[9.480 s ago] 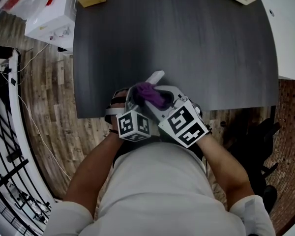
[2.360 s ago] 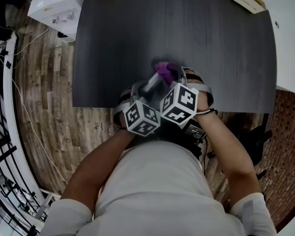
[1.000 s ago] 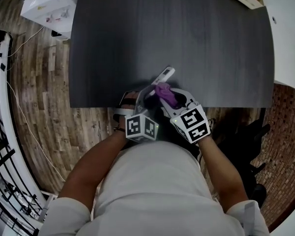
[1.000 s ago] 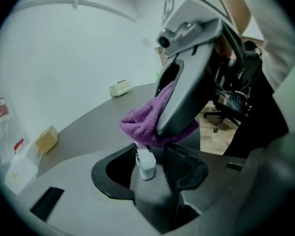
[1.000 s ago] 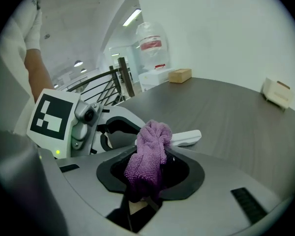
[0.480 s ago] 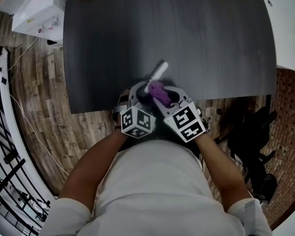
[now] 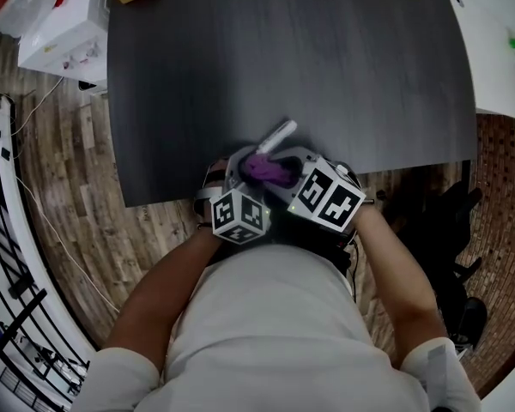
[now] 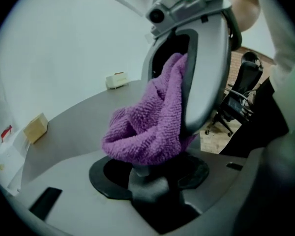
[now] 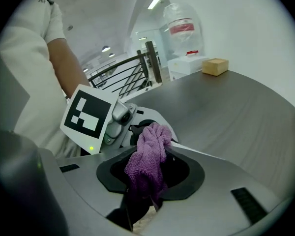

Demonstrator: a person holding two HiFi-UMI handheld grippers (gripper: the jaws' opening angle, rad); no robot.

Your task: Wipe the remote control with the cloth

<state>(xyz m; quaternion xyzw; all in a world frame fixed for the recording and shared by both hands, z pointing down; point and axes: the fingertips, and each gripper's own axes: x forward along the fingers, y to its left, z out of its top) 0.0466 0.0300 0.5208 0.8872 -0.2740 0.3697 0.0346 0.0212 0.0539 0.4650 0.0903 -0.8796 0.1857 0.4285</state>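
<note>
With its fingers clamped on it, the left gripper [image 7: 240, 165] steadies the remote control [image 7: 279, 134] over the table [image 7: 326, 58] so the right gripper [image 7: 285, 168], fingers pinching the cloth [image 7: 264, 171], can rub it just beyond them.

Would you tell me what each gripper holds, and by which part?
Left gripper: remote control, by its near end. Right gripper: cloth, by one end.

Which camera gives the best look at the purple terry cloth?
The left gripper view: the purple terry cloth fills the centre, its loops and folds sharp. The right gripper view shows it smaller and bunched. The head view: only a small patch.
</note>
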